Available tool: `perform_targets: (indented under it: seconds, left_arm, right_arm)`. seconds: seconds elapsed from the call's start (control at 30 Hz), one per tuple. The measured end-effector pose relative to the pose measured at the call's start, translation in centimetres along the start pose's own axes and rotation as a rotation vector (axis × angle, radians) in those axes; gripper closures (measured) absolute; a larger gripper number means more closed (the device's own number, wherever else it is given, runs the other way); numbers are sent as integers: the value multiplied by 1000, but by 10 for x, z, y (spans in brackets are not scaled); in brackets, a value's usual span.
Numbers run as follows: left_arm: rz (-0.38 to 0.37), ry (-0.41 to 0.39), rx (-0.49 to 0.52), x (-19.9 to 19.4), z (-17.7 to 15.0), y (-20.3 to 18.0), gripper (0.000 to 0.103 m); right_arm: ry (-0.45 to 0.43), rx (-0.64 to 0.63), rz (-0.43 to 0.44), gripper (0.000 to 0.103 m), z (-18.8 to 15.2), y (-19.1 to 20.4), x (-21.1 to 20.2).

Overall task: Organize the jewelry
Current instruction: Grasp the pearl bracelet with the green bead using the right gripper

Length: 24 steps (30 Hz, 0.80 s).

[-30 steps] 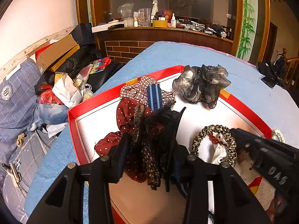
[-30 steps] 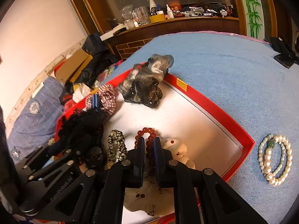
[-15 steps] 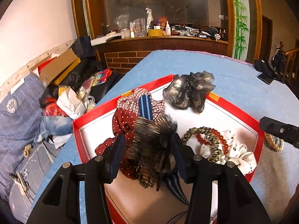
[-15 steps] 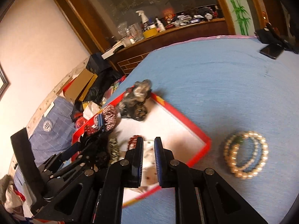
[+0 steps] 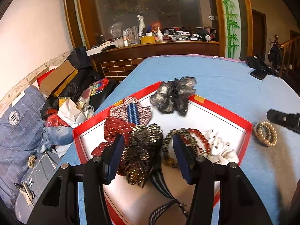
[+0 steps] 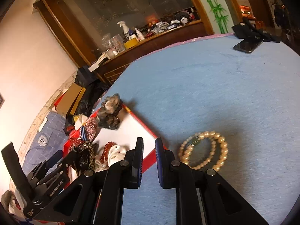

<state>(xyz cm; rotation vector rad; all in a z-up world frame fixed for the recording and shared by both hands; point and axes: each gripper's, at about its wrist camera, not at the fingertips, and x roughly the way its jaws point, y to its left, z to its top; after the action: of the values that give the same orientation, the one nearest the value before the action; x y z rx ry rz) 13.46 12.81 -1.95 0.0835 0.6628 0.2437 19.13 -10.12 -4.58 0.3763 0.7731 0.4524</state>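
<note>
On the blue table cloth sits a red-rimmed white tray holding scrunchies and a red bead bracelet. Left gripper hovers over the gold-sequined black scrunchie, jaws spread, pads clear of it. Right gripper: narrow gap, nothing between the jaws. Pearl bracelet lies on the cloth just outside the tray. White lettering on the left gripper body, seen from the right wrist, too blurred to read with certainty
</note>
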Motion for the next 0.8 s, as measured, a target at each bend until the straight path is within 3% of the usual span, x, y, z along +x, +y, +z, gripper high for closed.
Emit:
perform_targets:
  seconds: [0.07,0.17,0.27,0.43,0.57,0.67,0.8]
  left_arm:
    - [-19,4,9,-2,1,-4,51]
    - [-48,11,23,-6,2,-12,51]
    - [-67,11,35,-9,2,-21,51]
    - [-109,22,58,-10,3,-40,51]
    - [-130,30,85,-10,5,-54,51]
    - [-170,47,101,-9,11,-64,51]
    - [-264,91,134,-5,19,-86,51]
  right_arm:
    - [-14,-2,-44,82,2,-9,-6]
    - [-9,-2,-156,83,9,-33,-11]
    - [67,-4,-278,83,11,-63,-1]
    - [142,0,-215,83,11,-75,10]
    - [150,-116,-326,83,8,-61,21]
    - [152,-185,-357,93,9,-56,25]
    - [87,-151,-406,94,14,-66,9]
